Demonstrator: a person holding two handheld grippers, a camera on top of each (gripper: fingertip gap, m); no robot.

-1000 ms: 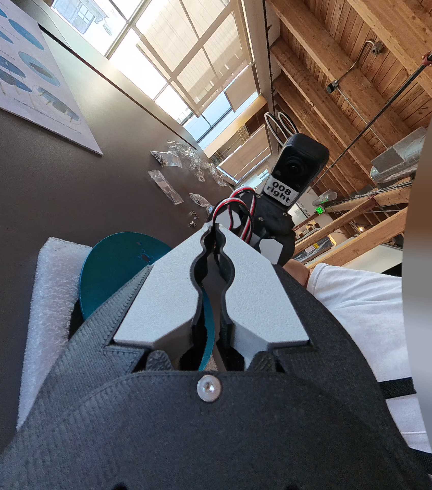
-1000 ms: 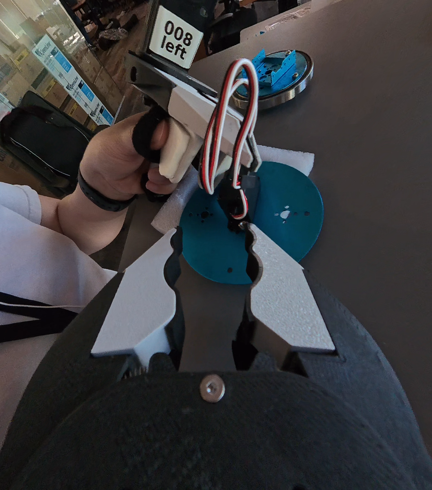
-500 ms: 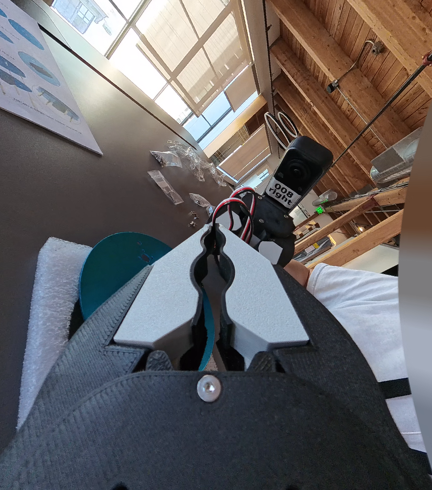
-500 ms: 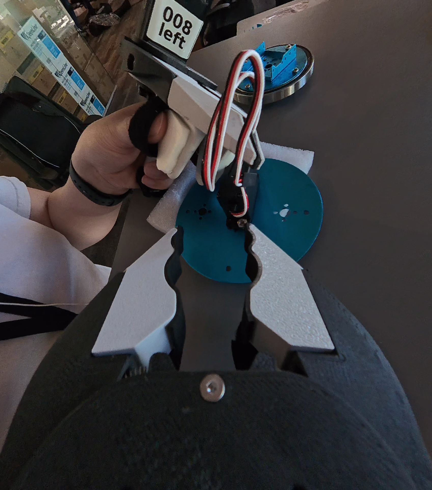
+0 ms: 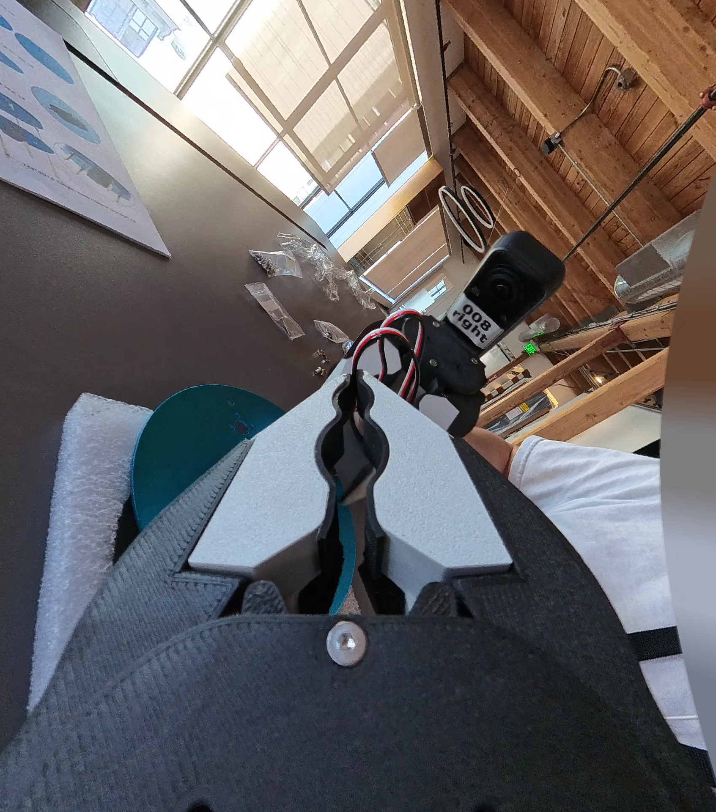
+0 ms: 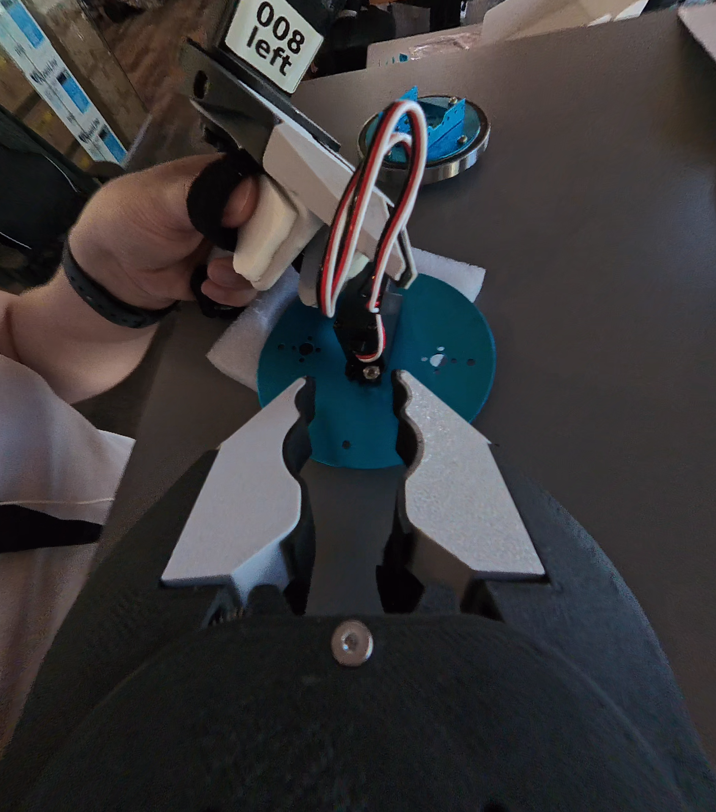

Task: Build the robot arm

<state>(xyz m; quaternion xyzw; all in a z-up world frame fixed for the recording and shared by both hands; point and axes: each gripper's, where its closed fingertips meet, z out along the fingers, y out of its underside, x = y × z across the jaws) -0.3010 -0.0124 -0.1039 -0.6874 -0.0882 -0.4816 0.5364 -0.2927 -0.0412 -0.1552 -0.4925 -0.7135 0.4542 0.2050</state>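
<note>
Surface: dark grey table (image 5: 61,316) under wooden beams.
Left view: my left gripper (image 5: 358,386) pinches a small black servo (image 5: 354,470), over the teal disc (image 5: 198,444).
Right view: my right gripper (image 6: 351,380) is spread, empty, just before the servo (image 6: 360,338).
Handling: I judge it light and stiff; hold the body, not the wire loop (image 6: 373,197).

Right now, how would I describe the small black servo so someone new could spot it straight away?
Start at the grey table and find the flat blue disc lying partly on white foam. Above its centre, the left gripper is shut on the servo, a small black block. Only it trails a looped red, white and black cable.
</note>
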